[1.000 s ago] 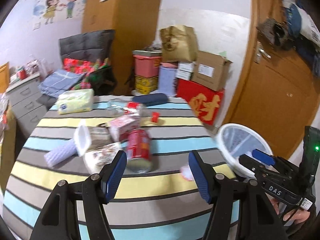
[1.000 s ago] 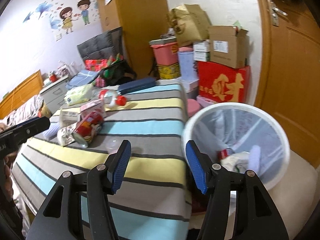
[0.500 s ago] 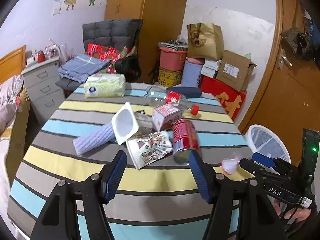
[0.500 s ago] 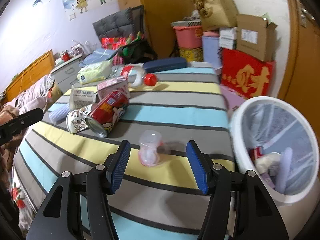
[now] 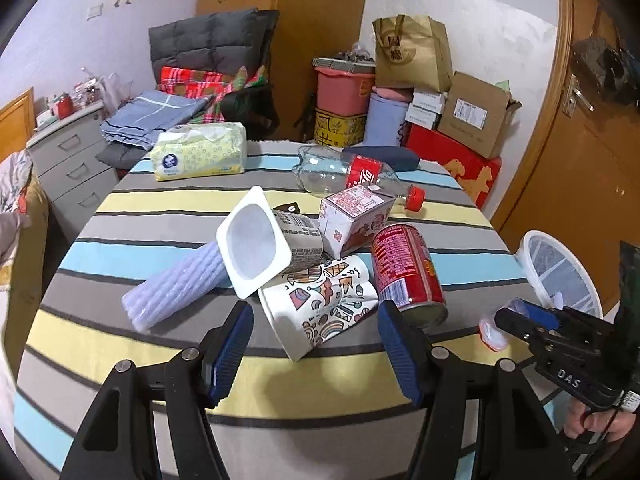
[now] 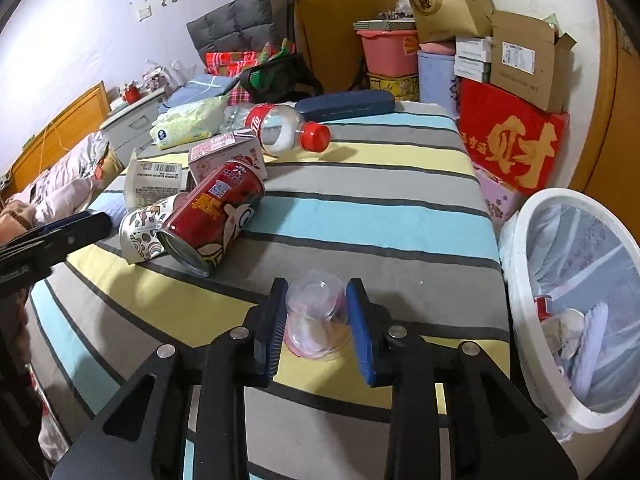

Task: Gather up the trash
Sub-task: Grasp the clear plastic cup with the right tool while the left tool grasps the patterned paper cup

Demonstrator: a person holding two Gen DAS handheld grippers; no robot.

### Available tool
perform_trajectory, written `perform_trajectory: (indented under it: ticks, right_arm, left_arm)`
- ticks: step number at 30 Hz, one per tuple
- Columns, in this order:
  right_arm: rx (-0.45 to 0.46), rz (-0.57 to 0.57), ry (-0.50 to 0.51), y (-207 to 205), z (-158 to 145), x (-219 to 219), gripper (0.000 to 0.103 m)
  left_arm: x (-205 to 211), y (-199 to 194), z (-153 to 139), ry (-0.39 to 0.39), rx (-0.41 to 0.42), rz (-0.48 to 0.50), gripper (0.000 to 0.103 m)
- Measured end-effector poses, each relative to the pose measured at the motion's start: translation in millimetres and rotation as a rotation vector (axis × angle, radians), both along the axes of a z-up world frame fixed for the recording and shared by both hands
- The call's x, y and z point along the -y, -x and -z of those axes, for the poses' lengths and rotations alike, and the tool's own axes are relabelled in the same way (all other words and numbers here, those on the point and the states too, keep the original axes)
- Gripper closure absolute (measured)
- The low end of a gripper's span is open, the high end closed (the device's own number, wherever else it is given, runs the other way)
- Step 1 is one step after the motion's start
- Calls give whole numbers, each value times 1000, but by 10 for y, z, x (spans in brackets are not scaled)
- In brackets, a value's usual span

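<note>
The small clear plastic cup (image 6: 316, 316) lies on the striped bench (image 6: 360, 216) between your right claw's (image 6: 318, 328) pads, whose jaws have just been closing onto it. Your left claw (image 5: 316, 344) hangs half-open before the patterned paper cup (image 5: 320, 304).

Patterned paper cup (image 5: 324, 304) – rear half hidden under yogurt tub (image 5: 272, 246) and red can (image 5: 406, 270). Purple ribbed wrapper (image 5: 176, 284) – one end tucked behind tub. White bin (image 5: 560, 268) in left wrist view – near side hidden by right gripper (image 5: 520, 318); contents unreadable. Print on can and carton (image 5: 352, 220) too small to read. Hand (image 5: 596, 432) cut by frame edge.
</note>
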State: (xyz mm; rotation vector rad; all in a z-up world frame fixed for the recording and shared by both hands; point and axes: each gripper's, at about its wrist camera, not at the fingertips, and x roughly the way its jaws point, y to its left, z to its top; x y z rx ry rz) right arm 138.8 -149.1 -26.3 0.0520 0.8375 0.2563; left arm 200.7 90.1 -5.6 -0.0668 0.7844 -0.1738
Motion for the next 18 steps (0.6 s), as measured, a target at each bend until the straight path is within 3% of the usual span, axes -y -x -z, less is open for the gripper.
perform_trajectory:
  ticks: [11, 15, 18]
  right_arm:
    - [0, -10, -12, -91, -3, -17, 72]
    - [-3, -8, -23, -108, 1, 8, 72]
    - [-1, -3, -25, -110, 4, 13, 72]
  left_arm:
    - [107, -361, 129, -49, 8, 128, 39]
    - [162, -513, 187, -104, -13, 157, 39]
    - [194, -575, 212, -90, -21, 188, 39]
